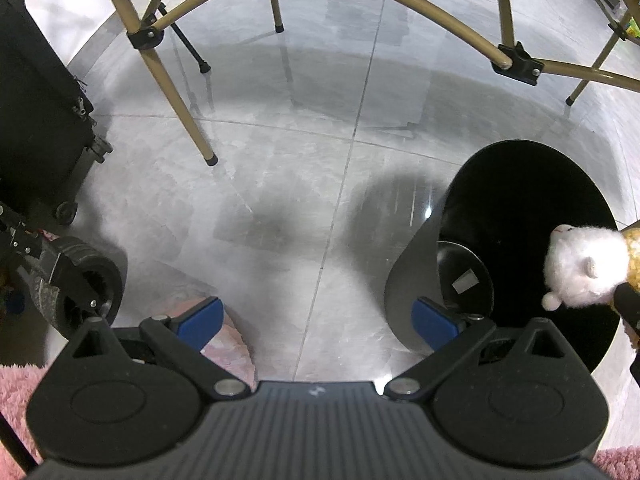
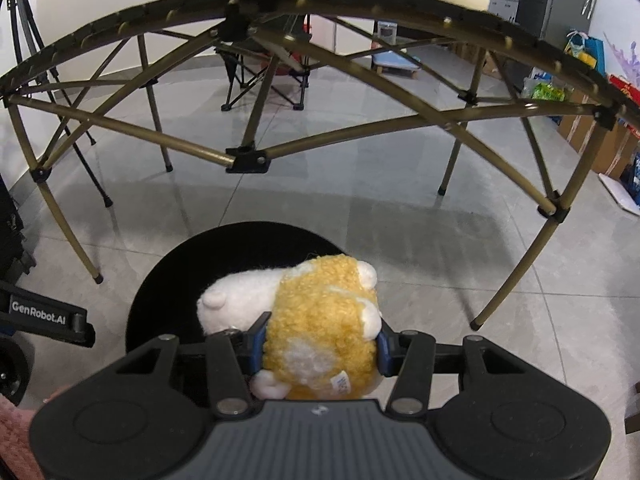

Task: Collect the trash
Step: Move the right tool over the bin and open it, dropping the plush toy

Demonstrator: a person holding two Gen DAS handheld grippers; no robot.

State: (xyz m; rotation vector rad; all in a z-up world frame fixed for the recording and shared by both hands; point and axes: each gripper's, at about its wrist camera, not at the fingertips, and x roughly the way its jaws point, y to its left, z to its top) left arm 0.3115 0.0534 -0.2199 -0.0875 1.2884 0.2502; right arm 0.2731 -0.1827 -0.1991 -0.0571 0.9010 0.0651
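Even, cool indoor light is filling both views. The glossy grey tiled floor [image 1: 280, 184] is throwing back soft pale glare and carrying broad blurred shadows. The round black bin's [image 1: 532, 216] interior is reading as featureless black. Fisheye distortion is bowing the gold metal table frame [image 2: 360, 136] into arcs, with dark vignetting at the corners. The fluffy yellow-and-white plush toy [image 2: 320, 320] is staying sharp; the edges are softening slightly.

Plush toy [image 2: 320, 328]: curly yellow fleece body, smooth white fuzzy head. Under it, bin [image 2: 168, 280]: glossy black plastic. Floor [image 1: 280, 184] around bin: polished grey stone-look tile, reflective. Table frame [image 2: 320, 136] beyond bin: satin bronze metal tubes, matt black plastic joints. Rug [image 1: 16, 392] near bin: pink shaggy pile.
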